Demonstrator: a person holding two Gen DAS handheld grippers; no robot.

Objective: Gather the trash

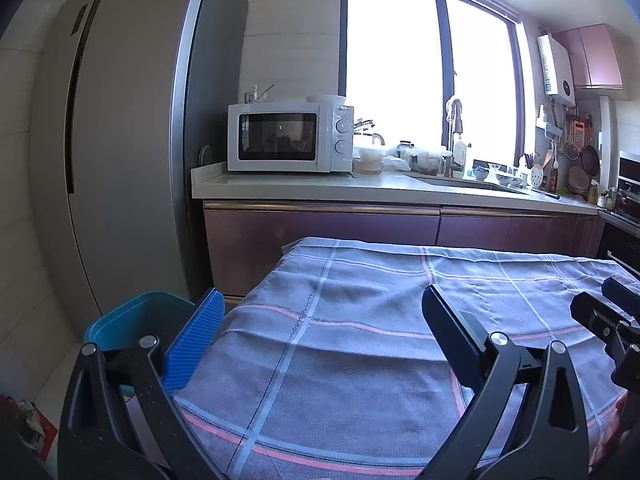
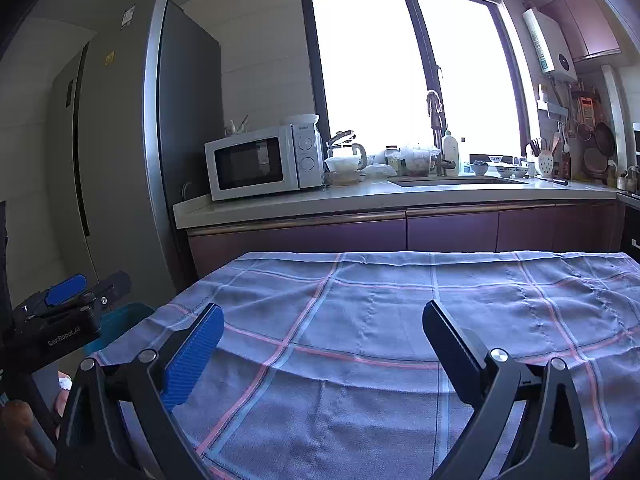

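Observation:
My left gripper [image 1: 320, 300] hangs open over the left part of a table spread with a blue checked cloth [image 1: 360, 352], nothing between its fingers. Below its left finger, on the floor beside the table, stands a teal bin [image 1: 132, 320]. My right gripper [image 2: 322, 314] is open too, over the cloth [image 2: 380, 320], and holds nothing. The left gripper [image 2: 66, 298] shows at the left edge of the right wrist view, above the bin [image 2: 120, 320]. The right gripper [image 1: 612, 304] shows at the right edge of the left wrist view. No trash shows on the cloth.
A tall grey fridge [image 1: 120, 140] stands left of the table. Behind the table runs a counter [image 1: 320, 188] with a white microwave [image 1: 288, 138], jars, a sink and tap under a bright window. Crumpled paper [image 1: 32, 420] lies on the floor at lower left.

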